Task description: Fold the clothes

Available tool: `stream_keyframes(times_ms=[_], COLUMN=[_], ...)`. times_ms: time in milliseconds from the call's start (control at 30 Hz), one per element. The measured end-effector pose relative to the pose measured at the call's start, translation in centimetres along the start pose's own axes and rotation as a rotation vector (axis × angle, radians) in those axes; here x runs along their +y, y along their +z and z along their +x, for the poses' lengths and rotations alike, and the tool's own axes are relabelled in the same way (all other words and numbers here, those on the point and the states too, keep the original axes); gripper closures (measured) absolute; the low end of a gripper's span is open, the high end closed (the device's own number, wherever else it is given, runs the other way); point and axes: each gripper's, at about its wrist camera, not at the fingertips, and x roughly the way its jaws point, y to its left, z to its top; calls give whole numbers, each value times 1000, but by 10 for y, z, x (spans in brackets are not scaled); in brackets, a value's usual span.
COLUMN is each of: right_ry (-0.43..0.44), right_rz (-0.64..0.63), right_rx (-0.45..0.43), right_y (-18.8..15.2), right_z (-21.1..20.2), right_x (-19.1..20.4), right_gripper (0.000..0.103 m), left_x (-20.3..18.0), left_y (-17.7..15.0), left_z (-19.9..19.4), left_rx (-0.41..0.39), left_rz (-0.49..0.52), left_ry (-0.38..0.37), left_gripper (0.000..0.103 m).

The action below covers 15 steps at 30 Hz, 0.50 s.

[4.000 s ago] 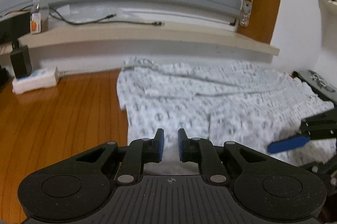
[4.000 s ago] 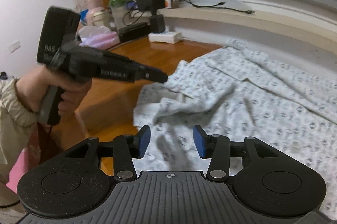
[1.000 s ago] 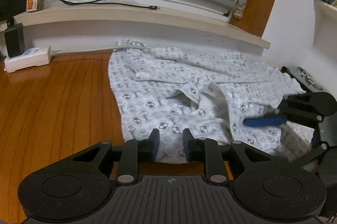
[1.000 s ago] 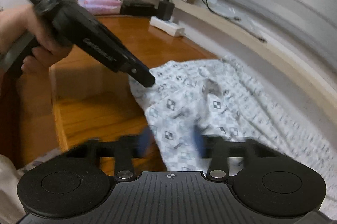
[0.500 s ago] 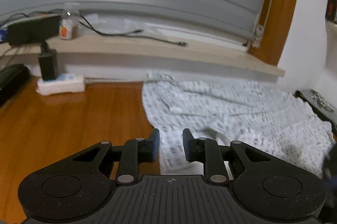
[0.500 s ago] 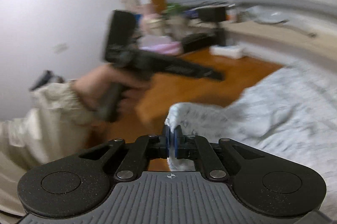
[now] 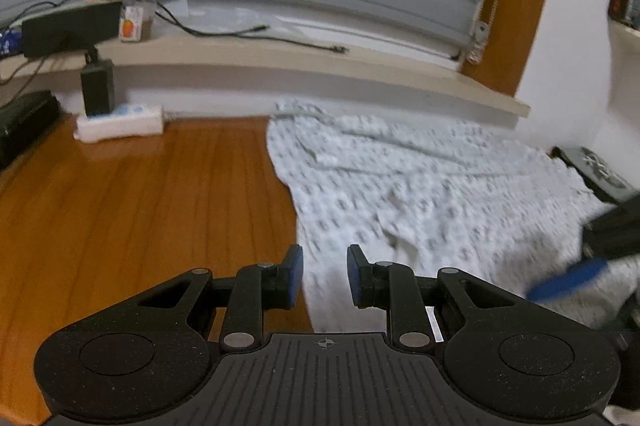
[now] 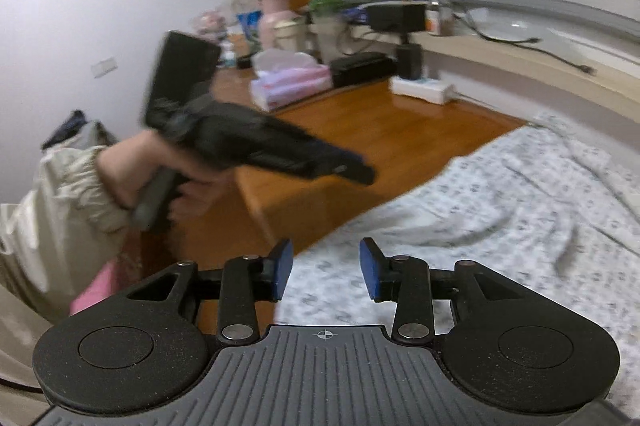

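Holding our left gripper [image 7: 322, 276] spread and empty, right gripper [image 8: 325, 270] opening on nothing, we see the patterned garment [image 7: 420, 193] spread on the wooden table [image 7: 140, 193]; a tissue box [image 8: 290, 83] shows tissues.

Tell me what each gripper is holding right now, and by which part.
Nothing is held. The left gripper is open and empty above the patterned garment; the right gripper is opening, with no cloth between its pads.

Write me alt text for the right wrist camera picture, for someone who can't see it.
The right gripper, blue-padded jaws opening with nothing between them, hovers over a white garment with a small grey print spread on a brown wooden table. To the left, a hand in a cream sleeve holds the black left gripper above the table's edge.
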Motion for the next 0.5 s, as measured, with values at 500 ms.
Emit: stream_keyframes(times_ms=[500], right_ry=[-187], right_rz=[36], right_rx=[-12], right_y=[-21], right_z=[-16], right_x=[-46], right_gripper=[59], left_x=[-36], left_y=[5], left_z=[47], left_rx=[9], left_rz=[36], left_ry=[-85], left_gripper=[43])
